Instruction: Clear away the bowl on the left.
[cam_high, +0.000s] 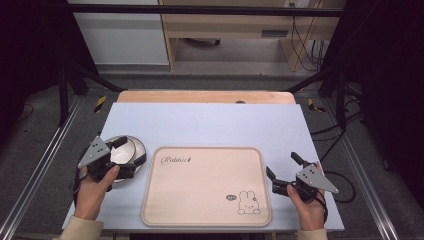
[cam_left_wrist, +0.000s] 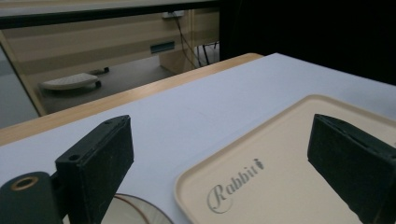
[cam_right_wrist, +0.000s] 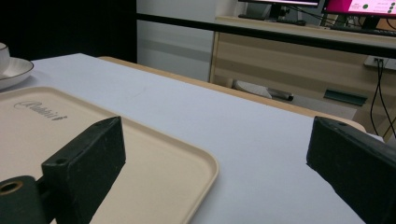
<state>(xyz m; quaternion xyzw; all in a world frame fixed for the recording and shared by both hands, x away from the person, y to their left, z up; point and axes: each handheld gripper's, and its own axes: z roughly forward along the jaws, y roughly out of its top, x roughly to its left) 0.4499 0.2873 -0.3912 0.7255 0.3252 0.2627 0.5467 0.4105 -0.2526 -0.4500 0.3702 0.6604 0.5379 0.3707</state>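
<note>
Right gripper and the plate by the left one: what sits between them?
The beige tray lies between the right gripper and the plate, its surface bare apart from print. The high view shows it. The left gripper hovers open over the plate.

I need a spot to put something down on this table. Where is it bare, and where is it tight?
The beige tray is bare apart from its print. The pale tabletop is open between the tray's far rim and the table's far edge. It is tight at the left, where the left gripper hangs over the white plate, and in the strip holding the right gripper.
</note>
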